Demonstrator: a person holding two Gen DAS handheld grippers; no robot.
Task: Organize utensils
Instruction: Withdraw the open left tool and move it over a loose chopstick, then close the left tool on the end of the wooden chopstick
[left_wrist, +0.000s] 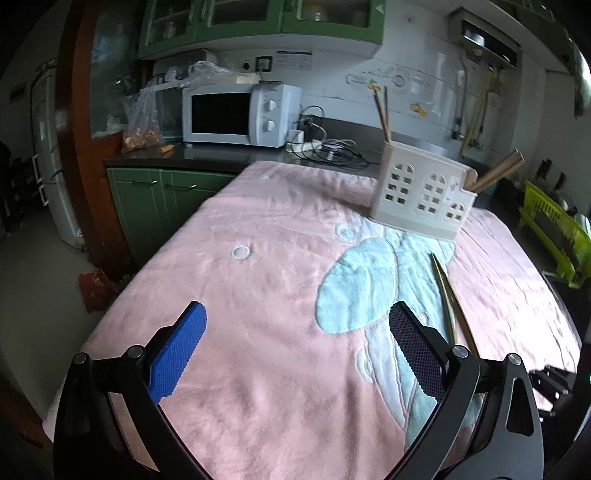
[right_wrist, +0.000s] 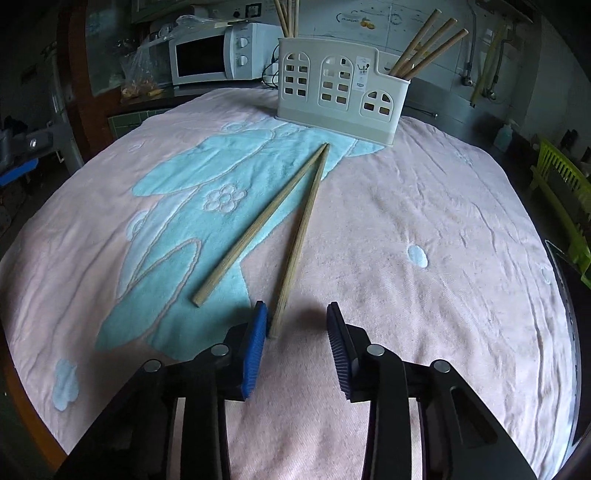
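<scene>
Chopsticks, loose pair (right_wrist: 280, 225): wooden, lying flat on the towel (right_wrist: 424, 192), far tips touching at 12 o'clock just short of the holder, near ends splayed apart toward 6 and 7 o'clock. In the left view the pair (left_wrist: 452, 295) lies at 3 o'clock, by the left gripper's dark pad.

Holder (right_wrist: 341, 88): cream plastic, window cut-outs, upright at 12 o'clock on the towel. Chopsticks stand in its left compartment (right_wrist: 286, 16); more lean out of the right compartment (right_wrist: 424, 48).

Right hand-held gripper (right_wrist: 297, 314): jaws partly open, straddling the near end of the right-hand chopstick; the blue pad (right_wrist: 256, 347) touches it, the dark pad stands clear. No grip made.

Left hand-held gripper (left_wrist: 297, 321): jaws wide open, empty, above the towel.

Towel: pink with pale blue pattern, covering the bench.

Microwave (left_wrist: 236, 114): white, at 11 o'clock behind the bench.
</scene>
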